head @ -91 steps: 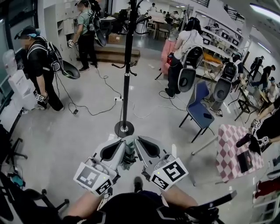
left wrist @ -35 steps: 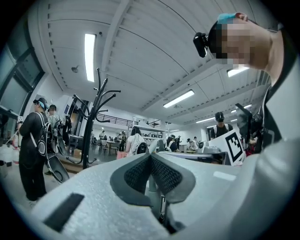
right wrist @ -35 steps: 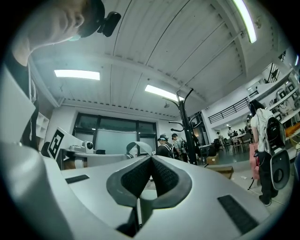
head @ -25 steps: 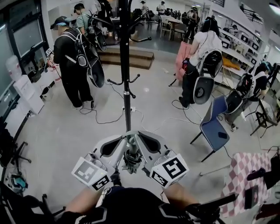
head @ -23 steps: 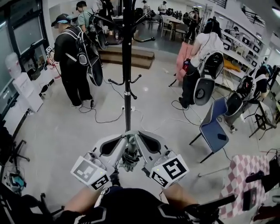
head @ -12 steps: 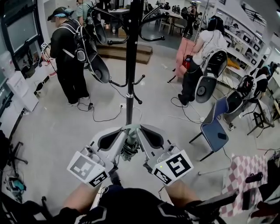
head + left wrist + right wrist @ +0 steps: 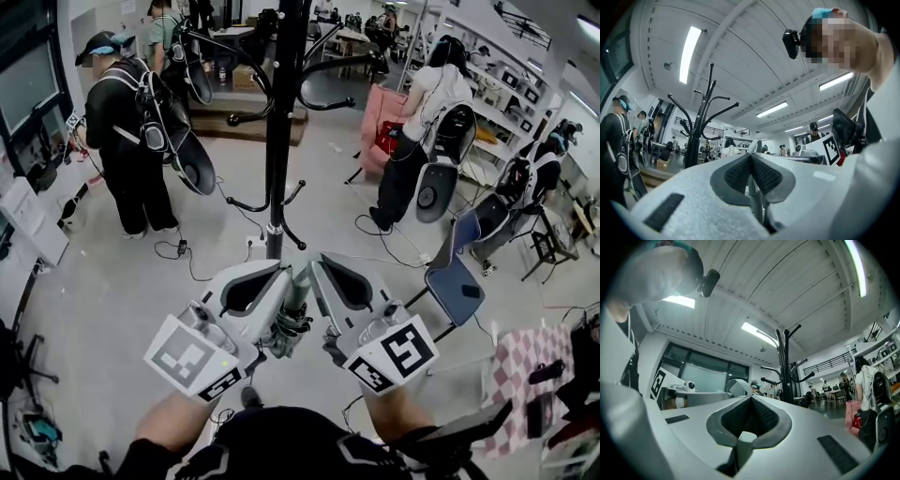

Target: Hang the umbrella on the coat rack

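We find the left gripper (image 7: 292, 275) and the right gripper (image 7: 316, 268) tip to tip, each with its jaws clamped on the folded umbrella (image 7: 293, 317). They hold it between them, near the coat rack (image 7: 280, 122). The gripper bodies hide most of the umbrella (only a grey-green bunch shows from the head view). The rack's base lies behind the grippers, and its top is cut off at the frame's edge.
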Demonstrator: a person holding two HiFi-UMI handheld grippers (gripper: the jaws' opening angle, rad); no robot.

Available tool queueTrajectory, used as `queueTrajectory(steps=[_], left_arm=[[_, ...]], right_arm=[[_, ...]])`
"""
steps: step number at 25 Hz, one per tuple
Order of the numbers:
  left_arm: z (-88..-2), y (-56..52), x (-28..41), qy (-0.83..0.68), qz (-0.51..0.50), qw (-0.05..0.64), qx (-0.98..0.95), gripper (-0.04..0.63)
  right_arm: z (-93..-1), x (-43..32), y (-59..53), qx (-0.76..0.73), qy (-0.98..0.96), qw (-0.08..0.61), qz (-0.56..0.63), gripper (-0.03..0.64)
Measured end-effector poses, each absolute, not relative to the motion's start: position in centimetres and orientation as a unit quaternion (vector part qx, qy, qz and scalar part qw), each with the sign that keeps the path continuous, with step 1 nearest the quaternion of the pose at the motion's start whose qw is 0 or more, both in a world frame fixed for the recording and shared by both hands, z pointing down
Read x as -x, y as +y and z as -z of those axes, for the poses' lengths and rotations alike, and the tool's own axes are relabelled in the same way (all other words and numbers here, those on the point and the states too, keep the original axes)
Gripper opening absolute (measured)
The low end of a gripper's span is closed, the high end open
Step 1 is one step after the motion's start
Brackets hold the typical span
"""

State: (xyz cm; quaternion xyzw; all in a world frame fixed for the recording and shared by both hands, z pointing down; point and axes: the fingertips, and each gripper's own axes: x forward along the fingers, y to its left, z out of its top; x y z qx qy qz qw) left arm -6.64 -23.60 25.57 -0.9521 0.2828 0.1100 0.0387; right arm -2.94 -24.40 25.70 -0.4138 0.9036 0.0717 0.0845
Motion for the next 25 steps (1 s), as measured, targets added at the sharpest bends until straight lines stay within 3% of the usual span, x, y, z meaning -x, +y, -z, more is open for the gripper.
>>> queueTrajectory(steps=[25], left_arm=[[-17.6,-30.3,3.7,0.182,-0.136,0.055,0.972,0.009]], right_arm=[[-17.6,0.3,-31.4,0.512,0.844,0.111,-0.113,0.008]])
